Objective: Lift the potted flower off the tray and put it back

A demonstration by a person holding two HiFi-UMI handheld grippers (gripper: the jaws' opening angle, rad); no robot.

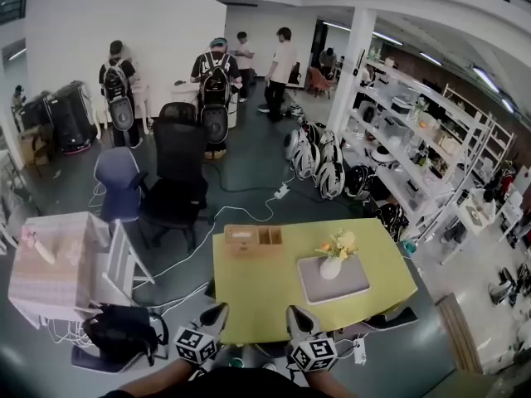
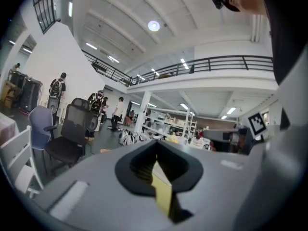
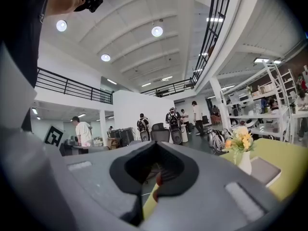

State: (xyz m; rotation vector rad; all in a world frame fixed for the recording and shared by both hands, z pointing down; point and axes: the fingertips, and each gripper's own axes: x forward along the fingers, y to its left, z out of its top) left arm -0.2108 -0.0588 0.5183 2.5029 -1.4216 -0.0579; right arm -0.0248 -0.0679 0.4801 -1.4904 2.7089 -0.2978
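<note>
The potted flower, yellow blooms in a small white vase, stands upright on a grey tray on the right part of the yellow-green table. The right gripper view shows the flower on the tray off to the right, well apart from the jaws. My left gripper and right gripper hover side by side over the table's near edge, short of the tray. Both point level and hold nothing. The left gripper has its jaws together, and so does the right gripper.
A wooden box with compartments sits at the table's far left. Black office chairs and a white chair stand left of the table, beside a pink-covered table. Several people stand far back. Shelving lines the right; cables cross the floor.
</note>
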